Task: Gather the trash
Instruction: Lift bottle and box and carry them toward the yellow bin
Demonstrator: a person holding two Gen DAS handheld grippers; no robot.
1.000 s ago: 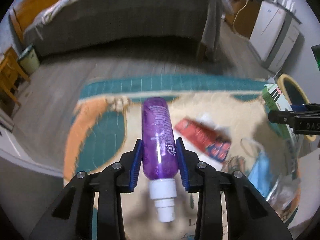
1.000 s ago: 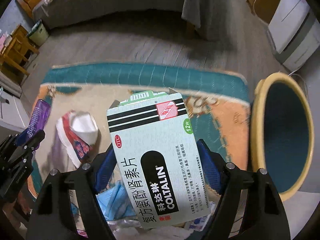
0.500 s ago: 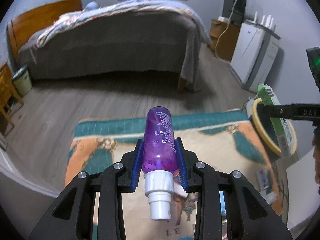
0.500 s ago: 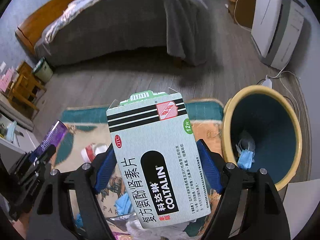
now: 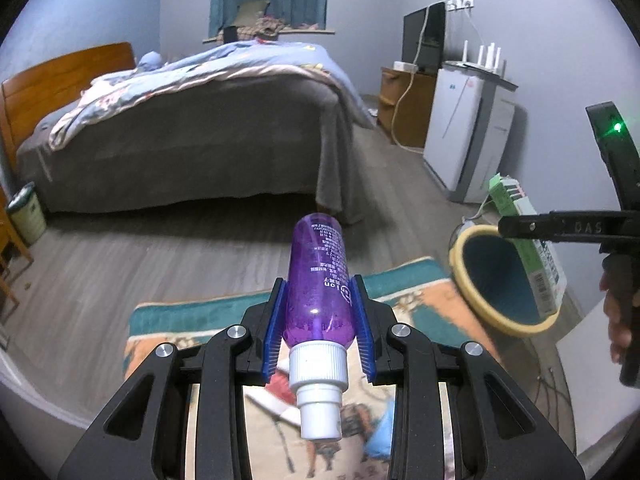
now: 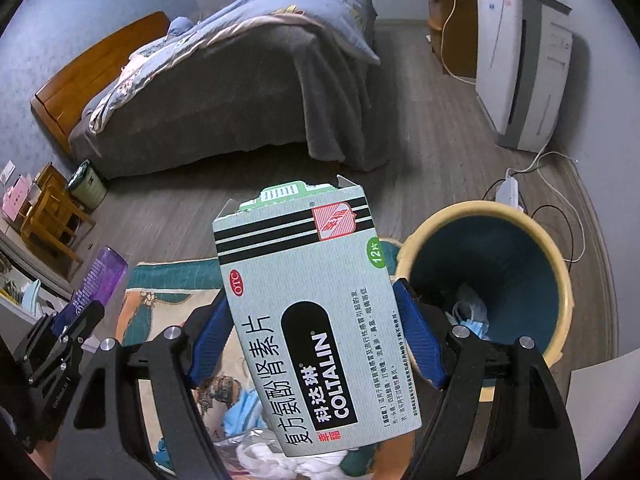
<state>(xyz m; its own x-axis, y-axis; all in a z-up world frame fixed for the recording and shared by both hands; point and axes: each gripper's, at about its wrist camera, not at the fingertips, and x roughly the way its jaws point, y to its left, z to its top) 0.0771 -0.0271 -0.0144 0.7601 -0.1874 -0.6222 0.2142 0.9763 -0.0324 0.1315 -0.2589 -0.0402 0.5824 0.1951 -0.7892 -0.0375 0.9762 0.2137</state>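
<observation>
**Carrying two items up from the rug toward the bin**

Left wrist view. My left gripper (image 5: 319,330) is clamped on the purple spray bottle (image 5: 319,280), blue pads pressing both flanks of the body, white nozzle pointing back toward the camera. One second ago this camera looked down on the rug with loose trash beneath it; it now looks across the room at the bed (image 5: 192,120), and only the near part of the rug (image 5: 404,280) shows below the bottle. Judgement: the lift phase is complete and the bottle is held clear of the floor. The yellow-rimmed bin (image 5: 472,240) stands to the right, just off the rug's corner. My right gripper is visible at the right edge, with the medicine box (image 5: 540,264) hanging over the bin's rim.

Right wrist view. My right gripper (image 6: 316,344) is clamped on the medicine box (image 6: 312,312), gripped across its width, opened flap end pointing away from me. The bin (image 6: 560,280) has shifted from the far right edge of the frame to just beside the box, and its mouth is open toward the camera. A blue face mask (image 6: 472,316) and other scraps lie at the bottom. Judgement: the box is nearly aligned for release; it needs a little more travel to the right before the jaws part. The purple spray bottle (image 6: 100,276) in the left gripper shows at left, well apart from the bin, and should follow second. Trash remaining on the rug (image 6: 248,412) requires further passes.
</observation>
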